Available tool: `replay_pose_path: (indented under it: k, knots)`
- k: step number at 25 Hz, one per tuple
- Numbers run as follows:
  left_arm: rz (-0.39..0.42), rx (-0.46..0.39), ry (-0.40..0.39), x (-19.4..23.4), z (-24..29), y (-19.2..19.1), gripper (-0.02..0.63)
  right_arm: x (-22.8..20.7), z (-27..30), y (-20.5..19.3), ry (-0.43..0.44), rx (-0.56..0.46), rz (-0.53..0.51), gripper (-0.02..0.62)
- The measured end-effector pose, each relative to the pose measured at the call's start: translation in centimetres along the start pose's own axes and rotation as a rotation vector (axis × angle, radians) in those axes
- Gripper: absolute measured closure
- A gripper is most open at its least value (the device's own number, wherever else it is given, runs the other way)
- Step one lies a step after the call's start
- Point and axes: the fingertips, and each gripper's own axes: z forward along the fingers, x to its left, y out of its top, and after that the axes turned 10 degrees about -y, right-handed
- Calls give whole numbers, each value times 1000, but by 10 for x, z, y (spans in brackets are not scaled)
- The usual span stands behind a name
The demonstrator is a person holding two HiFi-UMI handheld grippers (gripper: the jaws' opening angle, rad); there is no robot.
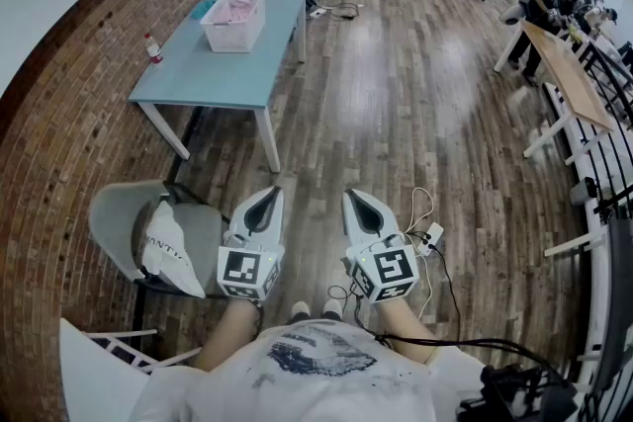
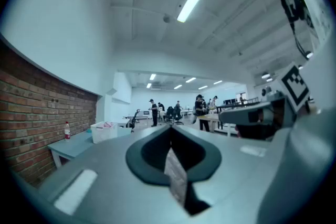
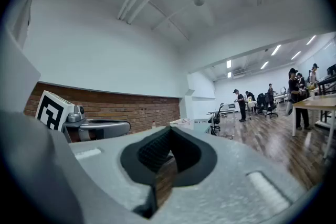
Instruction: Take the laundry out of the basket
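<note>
While it lies heaped to the rim of the white basket, the laundry shows as crumpled pink cloth — at the far end of the pale-blue table. A bottle stands at the table's wall-side edge. Well apart from the table, the left gripper and right gripper point level — jaws closed together, nothing between them.
</note>
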Motion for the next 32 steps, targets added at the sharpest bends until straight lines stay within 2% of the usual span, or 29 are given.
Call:
replay_pose_path:
  k: [5, 11, 22, 28, 32]
  knots:
    - [2, 10, -19, -25, 18, -1, 615, -30, -14, 4, -28, -4, 18, 598]
    - [16, 12, -59, -35, 39, -1, 615, -52, -16, 6, -61, -18, 55, 598]
    - [28, 23, -50, -51, 82, -6, 615, -96, -13, -6, -17, 7, 79, 598]
    - [19, 26, -48, -31, 118, -15, 615, -112, 22, -12, 0, 13, 77, 598]
    - [10, 17, -41, -1, 154, -20, 615, -130, 65, -16, 4, 26, 68, 598]
